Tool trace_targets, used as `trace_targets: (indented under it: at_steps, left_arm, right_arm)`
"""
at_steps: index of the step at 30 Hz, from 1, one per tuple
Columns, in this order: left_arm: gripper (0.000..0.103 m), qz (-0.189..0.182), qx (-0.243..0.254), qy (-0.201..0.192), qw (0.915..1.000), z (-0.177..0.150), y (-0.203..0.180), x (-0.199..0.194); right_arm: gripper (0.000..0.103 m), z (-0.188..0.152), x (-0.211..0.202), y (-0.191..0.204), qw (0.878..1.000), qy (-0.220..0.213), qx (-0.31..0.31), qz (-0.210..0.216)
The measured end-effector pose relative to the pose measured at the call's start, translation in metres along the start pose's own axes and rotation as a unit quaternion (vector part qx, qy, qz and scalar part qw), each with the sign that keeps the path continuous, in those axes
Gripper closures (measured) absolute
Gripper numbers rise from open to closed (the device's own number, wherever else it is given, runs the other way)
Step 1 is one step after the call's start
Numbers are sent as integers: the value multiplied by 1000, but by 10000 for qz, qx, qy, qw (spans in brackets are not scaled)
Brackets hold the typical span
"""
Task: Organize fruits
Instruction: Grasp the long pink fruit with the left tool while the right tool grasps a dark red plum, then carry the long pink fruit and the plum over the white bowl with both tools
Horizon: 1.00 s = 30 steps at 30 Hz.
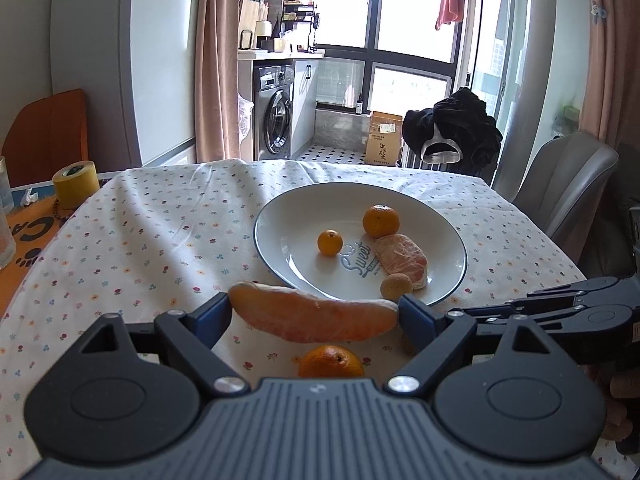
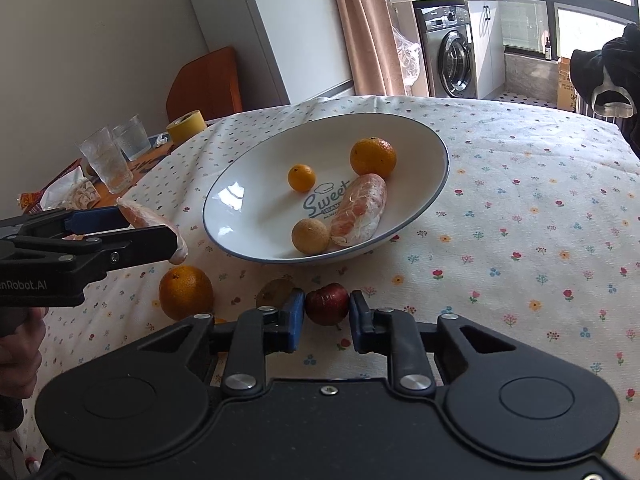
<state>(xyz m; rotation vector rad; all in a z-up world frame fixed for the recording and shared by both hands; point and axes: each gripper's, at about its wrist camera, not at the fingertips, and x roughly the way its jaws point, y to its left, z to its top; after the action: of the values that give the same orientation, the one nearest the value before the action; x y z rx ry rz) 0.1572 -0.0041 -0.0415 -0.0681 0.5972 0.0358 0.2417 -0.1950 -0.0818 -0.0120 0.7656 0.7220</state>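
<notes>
At the bottom of the left wrist view, the left tool (image 1: 314, 314) is seen pinching a peeled pomelo segment (image 1: 314, 316) end to end, held above the bench (image 1: 140, 248) just short of the plate (image 1: 276, 216). At the bottom centre of the right wrist view, the right tool (image 2: 327, 310) is placed around a dark red fruit (image 2: 326, 304), its pads touching or nearly touching both sides; whether it is lifted cannot be told. Beside it on the cloth, a brownish fruit (image 2: 276, 290) and an orange (image 2: 186, 292) lie unplaced at lower left. Farther off, at mid-frame, the plate is shown holding four pieces: a round tan fruit (image 2: 310, 236), a wrapped pomelo segment (image 2: 360, 210), a small orange (image 2: 301, 178) and a larger orange (image 2: 373, 157). The task is judged roughly half done: four fruits are plated, two are in the tools, two are left on the bench.
</notes>
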Motion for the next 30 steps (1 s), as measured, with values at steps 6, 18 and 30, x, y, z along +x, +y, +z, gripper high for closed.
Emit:
trace_targets:
  at_steps: [6,18,30]
  left_arm:
    - [14,5,-59,-101,9999,3,4,-7]
    - [14,-13,-88,-202,9998,9,10,-8]
    - [14,53,-63,-186,9998,13,16,-3]
  right_arm:
    - [81,4,-14,2,9999,-132,-9,-36]
    - [81,19,-21,11,9991,-415,-63,-64]
    - [81,31,-1,14,9988,-486,-42,-42]
